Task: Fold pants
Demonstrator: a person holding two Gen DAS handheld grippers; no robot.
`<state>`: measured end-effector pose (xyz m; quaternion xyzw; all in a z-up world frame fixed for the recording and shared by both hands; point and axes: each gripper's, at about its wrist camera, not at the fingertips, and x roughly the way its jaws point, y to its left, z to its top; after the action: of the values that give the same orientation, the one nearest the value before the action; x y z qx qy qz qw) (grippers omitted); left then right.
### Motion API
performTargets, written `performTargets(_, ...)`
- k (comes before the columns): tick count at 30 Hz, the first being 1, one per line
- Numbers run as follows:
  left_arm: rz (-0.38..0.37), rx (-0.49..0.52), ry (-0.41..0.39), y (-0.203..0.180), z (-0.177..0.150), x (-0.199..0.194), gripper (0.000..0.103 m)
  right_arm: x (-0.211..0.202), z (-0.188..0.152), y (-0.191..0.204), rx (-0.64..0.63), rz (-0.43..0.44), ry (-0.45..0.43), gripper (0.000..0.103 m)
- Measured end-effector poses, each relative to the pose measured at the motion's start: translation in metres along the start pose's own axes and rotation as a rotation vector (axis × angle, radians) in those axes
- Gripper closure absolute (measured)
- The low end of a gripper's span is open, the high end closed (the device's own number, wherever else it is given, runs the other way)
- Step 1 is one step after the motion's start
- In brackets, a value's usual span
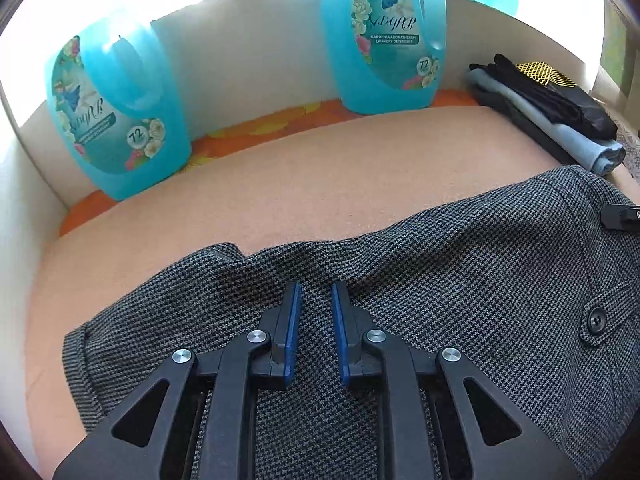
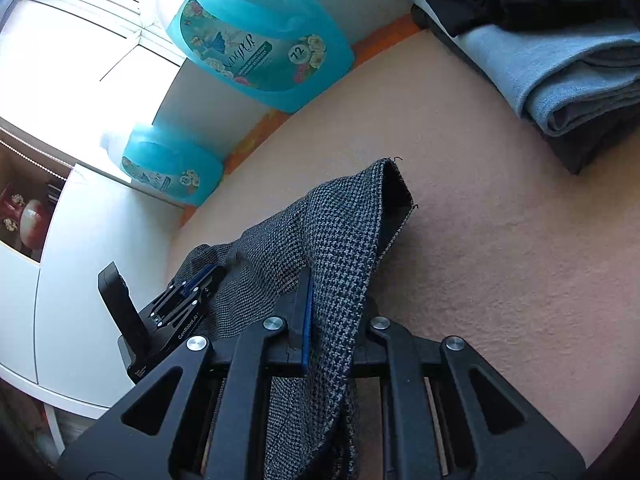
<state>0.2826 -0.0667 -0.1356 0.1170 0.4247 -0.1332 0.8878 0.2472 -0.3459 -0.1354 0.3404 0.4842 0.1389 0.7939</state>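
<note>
Pants (image 1: 420, 280) on the peach bedcover (image 1: 280, 192), mid-fold, one end lifted.

Right gripper (image 2: 332, 312) is clenched on a raised fold of the grey check cloth, which drapes over its fingers and lifts clear of the cover; left gripper (image 1: 316, 312) sits over the flat part with its jaws apart, gripping nothing, blue pads (image 1: 294, 320) just above or on the weave, I cannot tell which. By my reading the step in hand is carrying the lifted end across. Next the right should bring that edge over the flat half while the left pins it, keeping clear of the folded stack (image 2: 560, 80) and the bottles (image 1: 384, 40).
</note>
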Motion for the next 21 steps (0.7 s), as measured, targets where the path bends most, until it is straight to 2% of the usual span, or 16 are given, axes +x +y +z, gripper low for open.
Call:
performTargets(2,-0.017,0.004,-0.018,0.002,-0.004,-0.017,0.088,-0.005,0.000,0.005,-0.011,0.009,-0.005,0.091)
performTargets(6,-0.103,0.015,-0.036,-0.008,-0.024,-0.060,0.088,-0.014,0.001,0.019,-0.036,0.020,-0.016,0.091)
performTargets(10,-0.191,0.072,-0.030,-0.038,-0.055,-0.086,0.088,-0.022,0.000,0.037,-0.057,0.043,-0.030,0.091)
performTargets(15,-0.210,0.142,0.024,-0.062,-0.075,-0.064,0.088,-0.032,-0.004,0.062,-0.093,0.060,-0.041,0.091)
performTargets(16,-0.218,0.131,-0.003,-0.061,-0.077,-0.064,0.088,-0.034,-0.005,0.067,-0.098,0.061,-0.043,0.091)
performTargets(21,-0.250,0.060,-0.015,-0.046,-0.078,-0.078,0.088,-0.042,-0.013,0.108,-0.180,0.055,-0.057,0.091)
